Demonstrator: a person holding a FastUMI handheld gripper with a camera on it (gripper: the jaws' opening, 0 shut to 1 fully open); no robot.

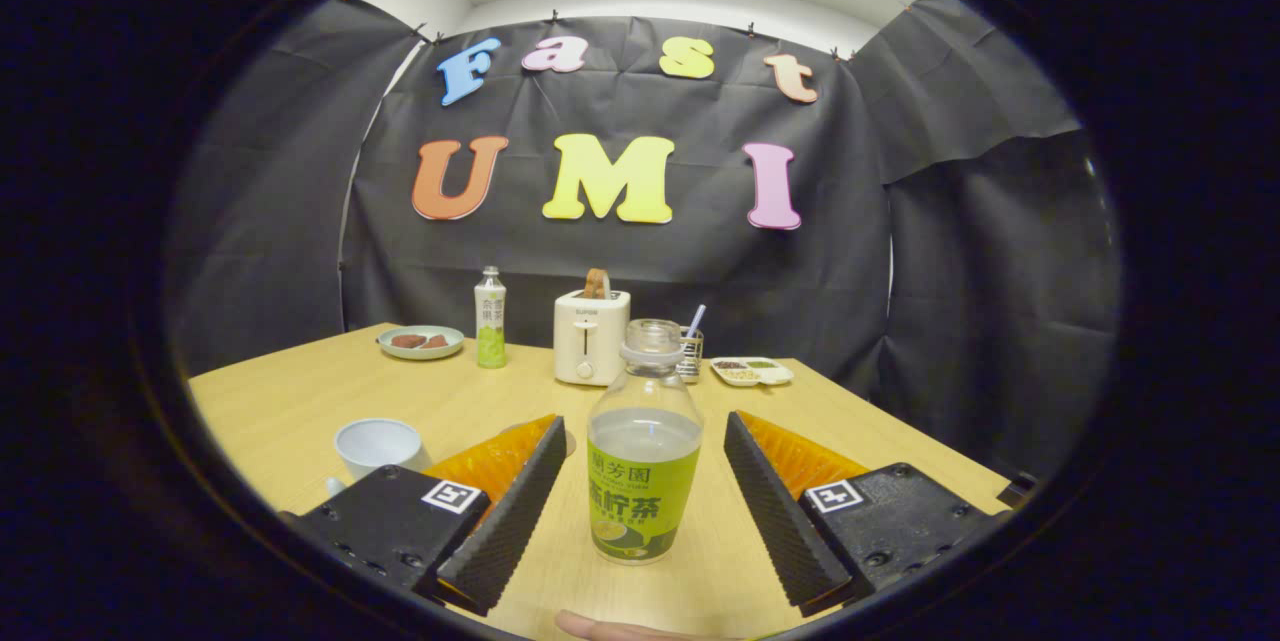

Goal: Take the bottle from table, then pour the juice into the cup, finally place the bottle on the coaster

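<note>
Gripper [645, 481] agape (fingers level)

The claw [645, 491] stands spread around the upright uncapped bottle [643, 451], touching neither side, cup [377, 445] beside it.

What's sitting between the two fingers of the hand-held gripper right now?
In the gripper view, the uncapped juice bottle stands upright between the open hand-held gripper fingers, with table gaps on both sides.

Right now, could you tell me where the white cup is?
The white cup stands on the table beside the gripper's left finger, left of the uncapped bottle.
</note>
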